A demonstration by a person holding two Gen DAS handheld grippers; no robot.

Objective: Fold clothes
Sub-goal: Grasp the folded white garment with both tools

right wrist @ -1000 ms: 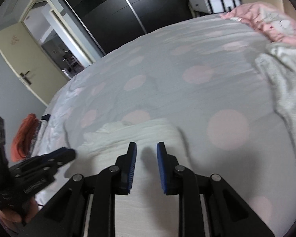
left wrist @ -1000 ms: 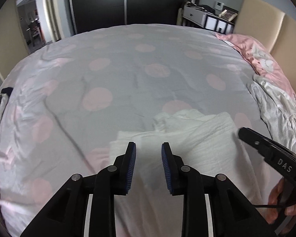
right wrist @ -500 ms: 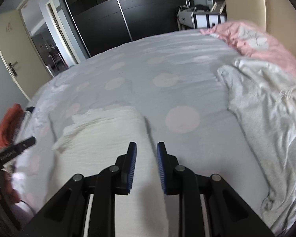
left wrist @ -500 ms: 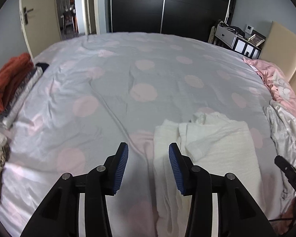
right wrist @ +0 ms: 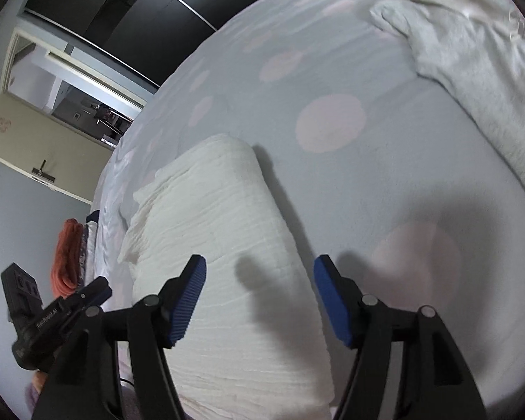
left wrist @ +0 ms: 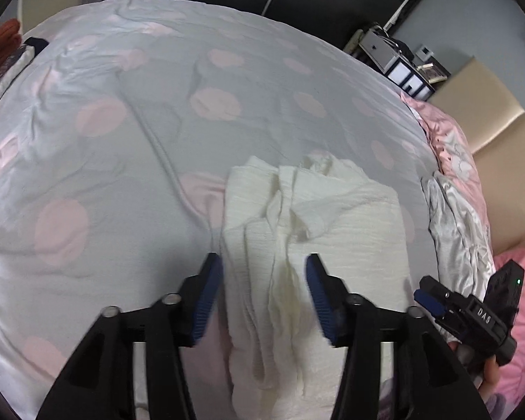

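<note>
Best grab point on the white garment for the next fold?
Probably the near end of the white garment: left gripper on its layered left edge, right gripper on its smooth right fold. Both are open and straddle those edges, so come straight down from above.

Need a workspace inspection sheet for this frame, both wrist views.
Surface: bed sheet, grey with pink dots, wrinkled.
Job's things: white garment, partly folded, lying flat on the sheet.
Clutter: grey garment crumpled at the right; pink bedding beyond it; orange clothes stack at the left edge.
Grippers: left gripper open, empty, above the white garment; right gripper open, empty, above its right edge.
Cables: nothing seen.
Surroundings: dark wardrobe, open door, shelf unit.
</note>
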